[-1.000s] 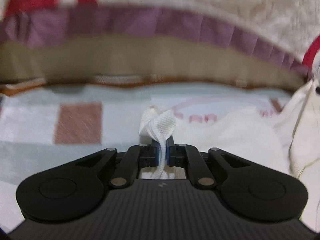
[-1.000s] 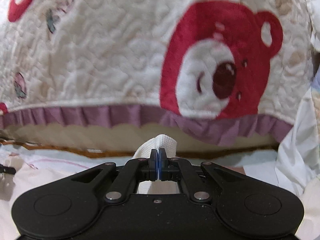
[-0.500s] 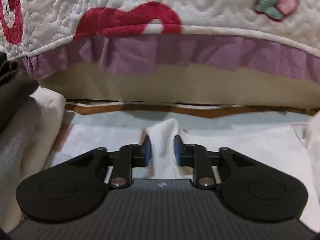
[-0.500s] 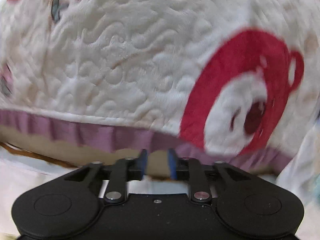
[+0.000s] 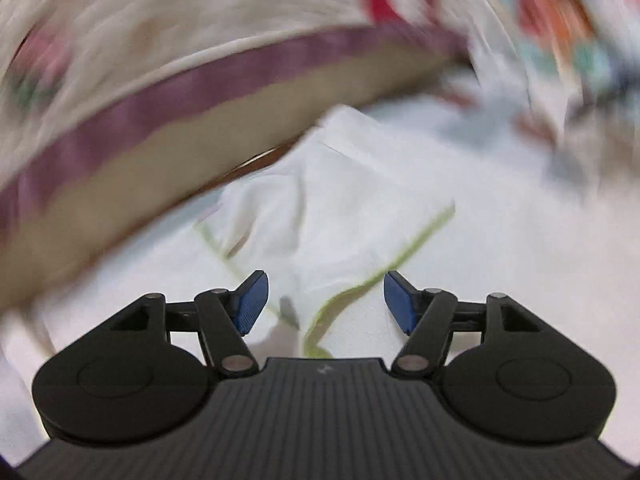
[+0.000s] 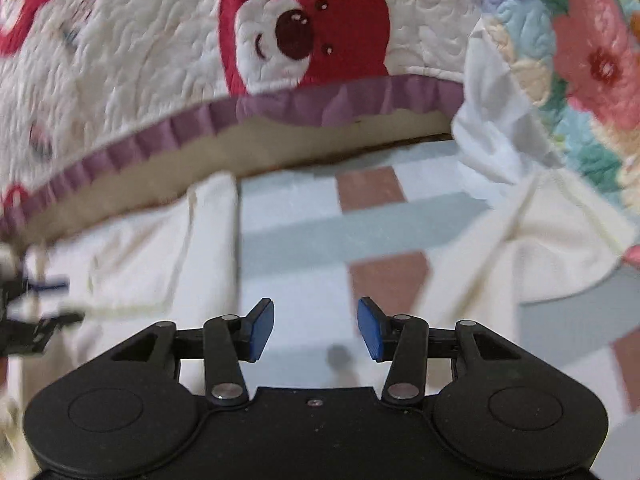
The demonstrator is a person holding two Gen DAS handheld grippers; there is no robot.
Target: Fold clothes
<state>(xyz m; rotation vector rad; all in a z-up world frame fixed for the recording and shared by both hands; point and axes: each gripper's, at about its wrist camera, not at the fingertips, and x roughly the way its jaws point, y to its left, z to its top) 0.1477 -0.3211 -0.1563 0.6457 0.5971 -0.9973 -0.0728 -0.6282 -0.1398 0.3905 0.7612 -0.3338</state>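
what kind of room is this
Most likely a bedroom, with clothes being folded on a bed: a quilted bear-print cover with a purple ruffle hangs over a checked sheet, beside a floral quilt and a white garment.

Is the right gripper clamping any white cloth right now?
No, the right gripper stands open with its blue pads apart, only the checked bedsheet showing between them.

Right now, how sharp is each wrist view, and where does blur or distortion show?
Left wrist view: heavy swirling motion blur smears the quilt and white garment; only the open left gripper is crisp. Right wrist view: sharper, the bear print readable, with blur toward the left edge; the open right gripper is crisp. Fisheye bends the quilt's purple hem in both.
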